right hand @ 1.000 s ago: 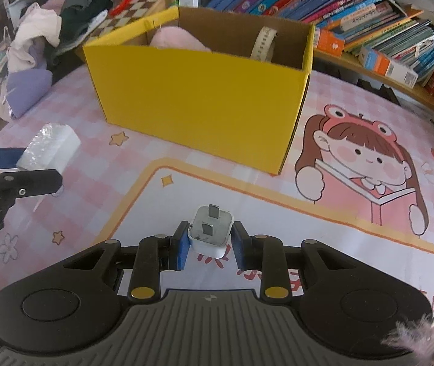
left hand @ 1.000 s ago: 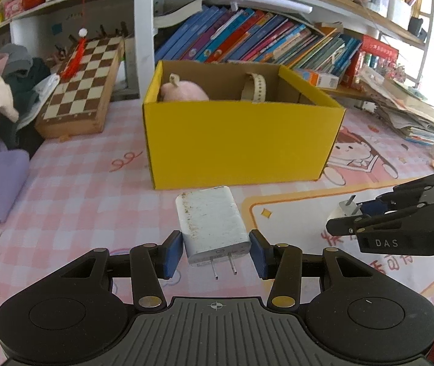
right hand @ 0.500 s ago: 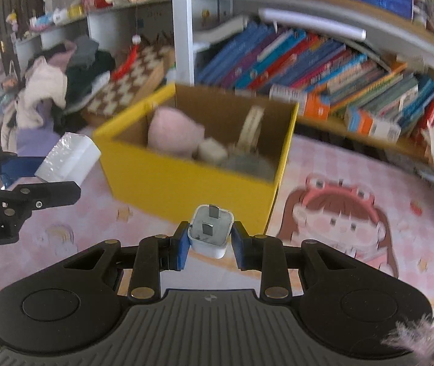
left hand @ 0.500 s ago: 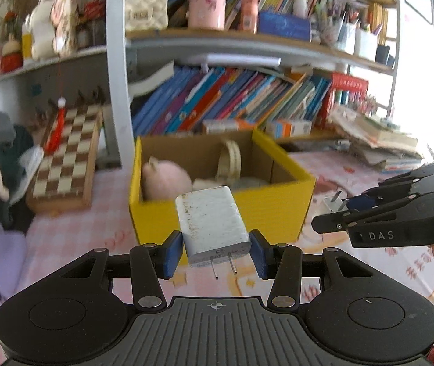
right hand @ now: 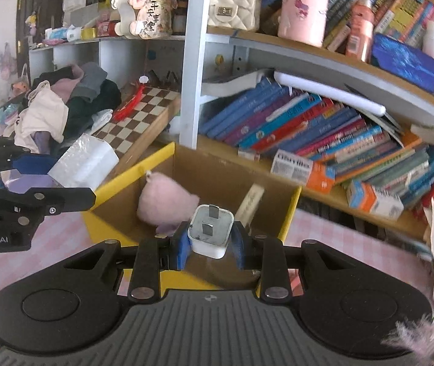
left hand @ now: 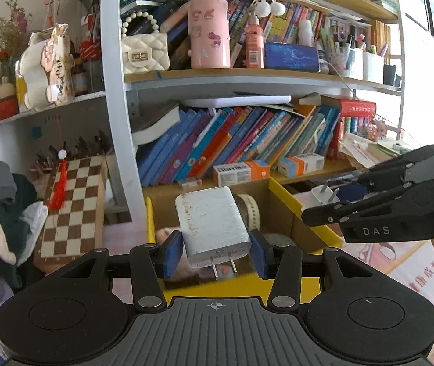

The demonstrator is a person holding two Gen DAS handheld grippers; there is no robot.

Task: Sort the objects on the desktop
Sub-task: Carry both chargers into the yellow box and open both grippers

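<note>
Left wrist view puts your left gripper (left hand: 216, 254) in front of you, its blue pads pressed against both sides of a large white charger (left hand: 212, 224), whose two flat prongs point back toward the camera. You hold it in the air above the near wall of the yellow box (left hand: 305, 213), which stands open on the pink checked tablecloth (left hand: 415, 277) in front of the bookshelf (left hand: 247, 76). Inside the box you can see a roll of tape (left hand: 252, 210) just behind the charger and a pink plush toy (left hand: 168, 233) partly hidden by the left pad. Your right gripper (left hand: 323, 204) reaches in from the right edge, carrying a small white plug (left hand: 323, 196) over the box's right wall. From the right wrist camera, that gripper (right hand: 210, 241) is nearly closed and clamped tight on the small plug, prongs facing you, with the open box directly beyond and the plush toy lying against its left wall. A chessboard (right hand: 137, 119) leans beside the box to the left, next to a heap of clothes (right hand: 64, 106).
</note>
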